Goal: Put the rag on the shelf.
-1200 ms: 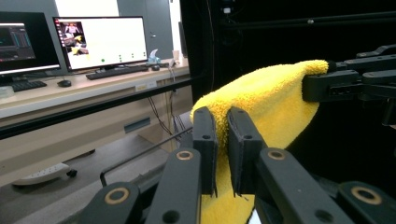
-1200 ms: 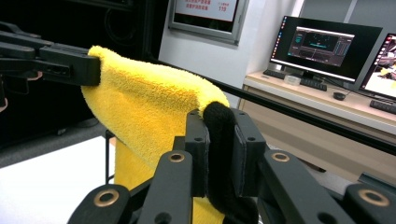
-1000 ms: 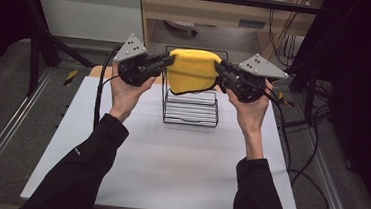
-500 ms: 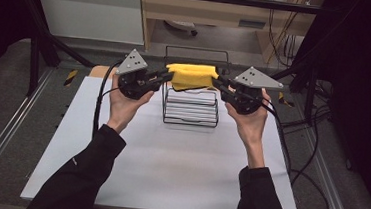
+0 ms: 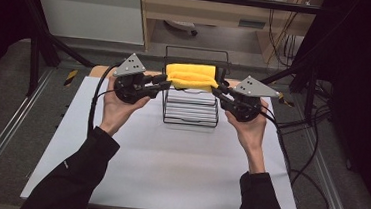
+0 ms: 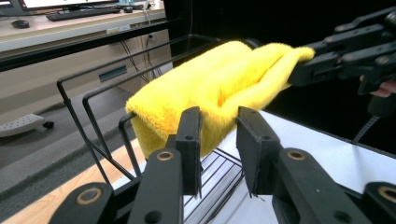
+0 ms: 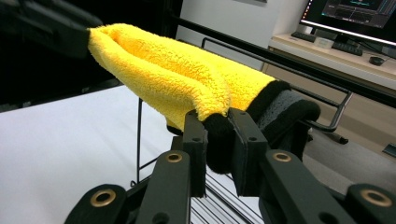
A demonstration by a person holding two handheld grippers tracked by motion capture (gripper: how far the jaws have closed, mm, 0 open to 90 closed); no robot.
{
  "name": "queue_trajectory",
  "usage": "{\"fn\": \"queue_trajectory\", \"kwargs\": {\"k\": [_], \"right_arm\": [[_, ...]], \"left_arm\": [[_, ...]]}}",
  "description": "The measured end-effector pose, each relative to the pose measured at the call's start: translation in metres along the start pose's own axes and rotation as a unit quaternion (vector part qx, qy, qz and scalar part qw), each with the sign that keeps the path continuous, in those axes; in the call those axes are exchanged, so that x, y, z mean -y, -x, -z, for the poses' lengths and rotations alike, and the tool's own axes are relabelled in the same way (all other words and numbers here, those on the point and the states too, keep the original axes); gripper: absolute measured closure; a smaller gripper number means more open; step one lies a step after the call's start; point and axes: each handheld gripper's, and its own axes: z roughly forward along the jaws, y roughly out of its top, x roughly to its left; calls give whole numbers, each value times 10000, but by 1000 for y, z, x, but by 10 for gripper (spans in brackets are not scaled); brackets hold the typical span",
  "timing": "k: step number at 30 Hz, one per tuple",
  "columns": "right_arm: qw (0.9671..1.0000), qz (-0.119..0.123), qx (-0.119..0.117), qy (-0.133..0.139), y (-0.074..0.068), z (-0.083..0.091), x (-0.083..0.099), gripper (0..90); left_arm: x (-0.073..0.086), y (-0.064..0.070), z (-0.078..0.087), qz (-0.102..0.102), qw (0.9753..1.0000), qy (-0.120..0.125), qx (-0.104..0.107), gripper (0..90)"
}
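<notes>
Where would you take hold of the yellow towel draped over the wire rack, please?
Probably at its two short ends, one gripper from each side: the yellow towel lies folded along the wire rack top, and its ends overhang.

The yellow towel point(image 5: 192, 76) has dropped lower over the wire rack point(image 5: 191, 107); the left gripper point(image 6: 219, 135) has let go.

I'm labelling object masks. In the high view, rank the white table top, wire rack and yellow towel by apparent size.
1. White table top.
2. Wire rack.
3. Yellow towel, smallest, draped over the rack's top.
</notes>
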Motion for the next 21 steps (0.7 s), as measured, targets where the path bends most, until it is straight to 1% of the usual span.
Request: {"fn": "queue_trajectory", "kwargs": {"k": [1,2,4,5,8,10,12,14,17,21], "right_arm": [[10000,18,-4,-8,0,0,1,781],[10000,26,-4,-9,-1,0,2,781],[10000,44,-2,-16,-1,0,3,782],[10000,49,-8,-30,-1,-1,4,782],[10000,76,-9,-48,-2,-2,5,781],[10000,83,-13,-53,-3,-2,6,777],[9999,143,-23,-81,-3,-2,8,772],[9997,206,-21,-121,-5,-3,9,764],[9996,250,-31,-151,-7,-5,10,741],[9994,289,-39,-209,-9,-7,12,710]], "left_arm": [[0,0,0,0,10000,0,0,709],[-6,1,2,6,10000,31,14,714],[-12,2,2,55,10000,25,28,743],[-14,2,1,79,10000,-4,33,771],[-15,2,-7,178,9996,-215,86,848],[-12,1,-16,276,9987,-410,153,893],[-8,0,-22,355,9978,-497,250,898],[-3,0,-26,357,9973,-574,275,899],[5,1,-33,328,9965,-731,253,900],[12,0,-39,376,9958,-813,181,900]]}}
